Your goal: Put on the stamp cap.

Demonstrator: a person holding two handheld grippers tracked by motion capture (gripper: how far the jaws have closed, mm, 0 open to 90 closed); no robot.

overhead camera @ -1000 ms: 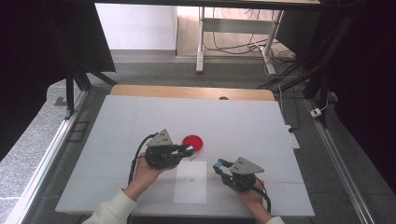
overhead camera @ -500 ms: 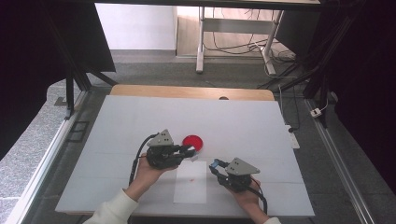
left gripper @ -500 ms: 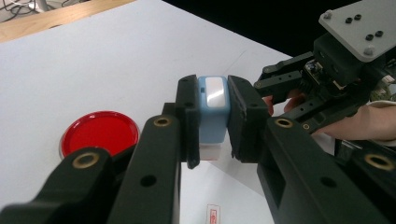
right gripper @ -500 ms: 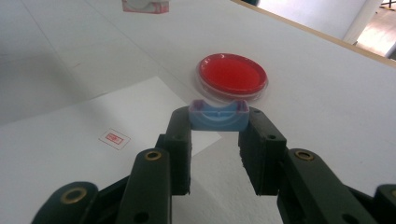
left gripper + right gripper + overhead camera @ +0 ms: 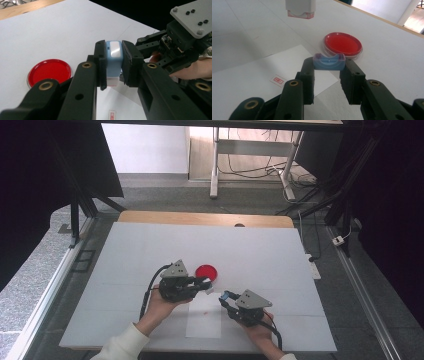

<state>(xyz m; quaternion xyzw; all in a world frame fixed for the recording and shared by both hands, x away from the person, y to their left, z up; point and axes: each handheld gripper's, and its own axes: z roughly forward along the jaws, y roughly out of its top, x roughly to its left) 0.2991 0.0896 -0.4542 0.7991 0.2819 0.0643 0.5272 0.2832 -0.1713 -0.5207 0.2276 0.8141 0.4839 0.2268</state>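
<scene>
A white board (image 5: 150, 250) covered the table, with a strip of bare wood (image 5: 200, 218) along its far edge and grey floor, cables and a desk frame (image 5: 250, 150) beyond. A paper sheet (image 5: 204, 317) lay near the person, a red dish (image 5: 206, 272) just beyond it. The left gripper (image 5: 113, 62) pinched a blue stamp (image 5: 113, 58) above the sheet; the right gripper (image 5: 328, 68) pinched its blue cap (image 5: 328, 61).
</scene>
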